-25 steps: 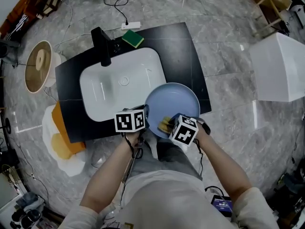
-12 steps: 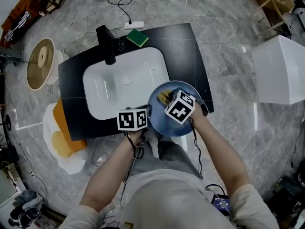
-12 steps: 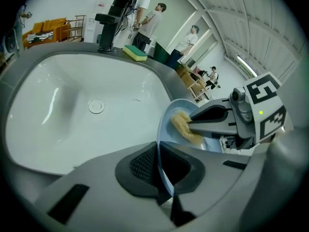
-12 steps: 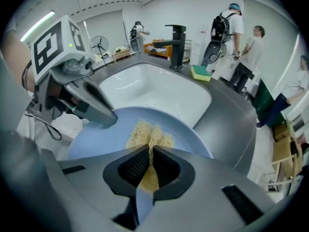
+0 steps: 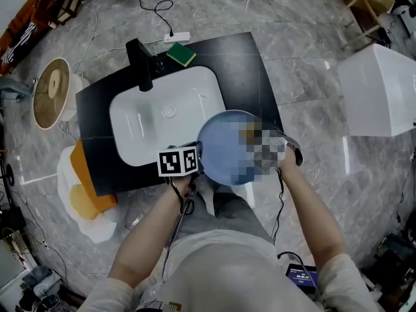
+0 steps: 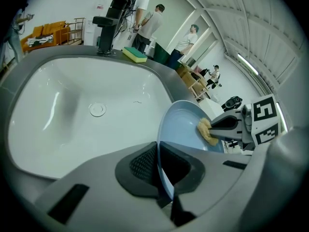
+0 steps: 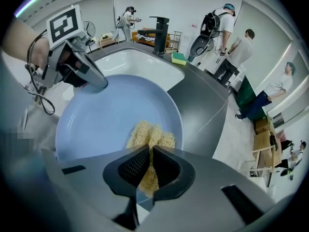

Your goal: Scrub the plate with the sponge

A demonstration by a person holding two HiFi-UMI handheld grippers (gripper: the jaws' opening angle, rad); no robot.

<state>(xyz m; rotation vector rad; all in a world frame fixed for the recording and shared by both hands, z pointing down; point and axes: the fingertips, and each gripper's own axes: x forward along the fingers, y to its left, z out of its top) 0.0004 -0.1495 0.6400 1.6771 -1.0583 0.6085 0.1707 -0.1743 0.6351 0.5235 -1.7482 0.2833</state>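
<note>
Left gripper point(image 6: 158, 166) clamped on plate point(image 6: 186, 124) rim, over counter point(image 5: 252, 70) front right corner. Right gripper point(image 7: 147, 169) clamped on sponge point(image 7: 150, 135), sponge pressed to plate face.

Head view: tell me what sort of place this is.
Probably a lab or studio mock-up, not a home kitchen: a white sink with a black faucet sits in a free-standing black counter on an open stone-tiled floor, a power strip lies behind it, and people stand nearby.

The right gripper point(image 7: 150, 150) has moved the sponge point(image 7: 149, 134) across the plate point(image 5: 221, 149), from its near rim, past the far-left area, to its far-right rim.
</note>
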